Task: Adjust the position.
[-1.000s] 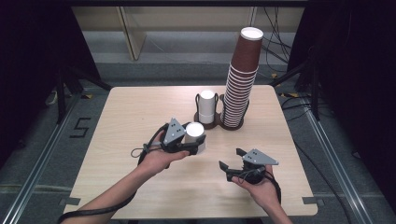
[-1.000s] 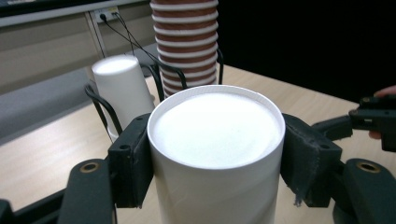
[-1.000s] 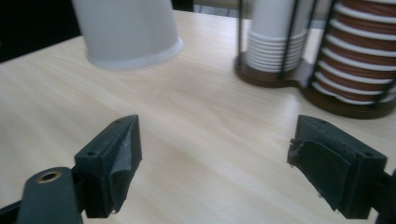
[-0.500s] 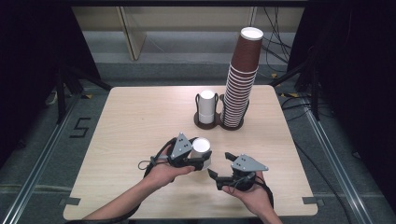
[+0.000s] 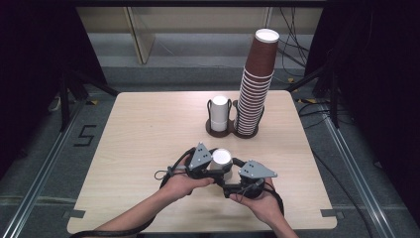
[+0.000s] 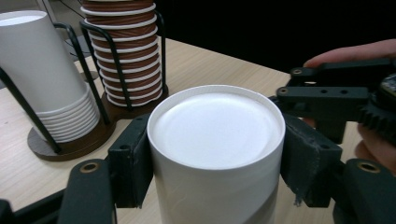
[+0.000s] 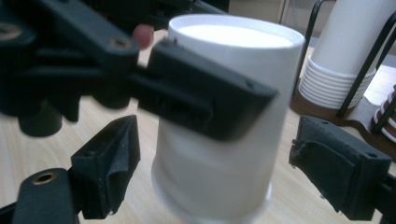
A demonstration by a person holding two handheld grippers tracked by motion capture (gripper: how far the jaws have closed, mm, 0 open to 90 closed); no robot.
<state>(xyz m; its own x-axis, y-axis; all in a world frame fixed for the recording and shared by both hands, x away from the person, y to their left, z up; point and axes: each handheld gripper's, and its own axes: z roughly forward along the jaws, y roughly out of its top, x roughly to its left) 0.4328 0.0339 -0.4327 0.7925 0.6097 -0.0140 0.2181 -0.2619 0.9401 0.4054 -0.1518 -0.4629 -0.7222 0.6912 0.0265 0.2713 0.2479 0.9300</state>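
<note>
A white paper cup, upside down, is clamped between the pads of my left gripper just above the table's near middle. In the left gripper view both pads press on the cup's sides. My right gripper comes in from the right with its jaws on either side of the cup's lower part. Gaps show between its pads and the cup wall. Its jaws have just been closing a little with the cup between them. The left gripper's jaw crosses in front of the cup in the right gripper view.
A dark wire holder stands at the far middle of the wooden table. It holds a short stack of white cups and a tall stack of brown cups. Dark floor and cables surround the table.
Both hands have come together at the near middle. The left gripper carried the cup right and down toward the near edge, and the right gripper moved left until its jaws flank the cup.
</note>
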